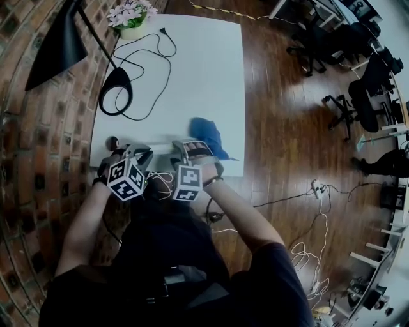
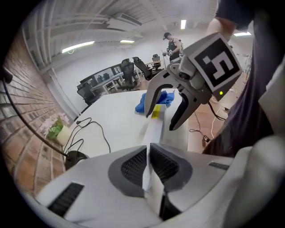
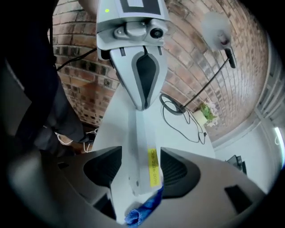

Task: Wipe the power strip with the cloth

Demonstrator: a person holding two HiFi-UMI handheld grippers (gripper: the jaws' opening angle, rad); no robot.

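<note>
Pinching long white plastic power strip (image 2: 155,127) with left tool (image 2: 148,153); straddling its labelled end with right tool (image 3: 133,167) spread, crumpled blue cloth (image 3: 143,208) beside.

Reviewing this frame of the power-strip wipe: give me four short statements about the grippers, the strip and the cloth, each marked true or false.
1. The left gripper is clamped on one end of the power strip. True.
2. The right gripper is holding the blue cloth. False: its jaws stand apart on either side of the strip, and the cloth lies ungripped on the table at that end.
3. A yellow label sits on the end of the strip that lies between the right gripper's jaws. True.
4. The potted flowers stand right beside the cloth. False: they stand at the table's far corner, near the black lamp, well away from the cloth.
</note>
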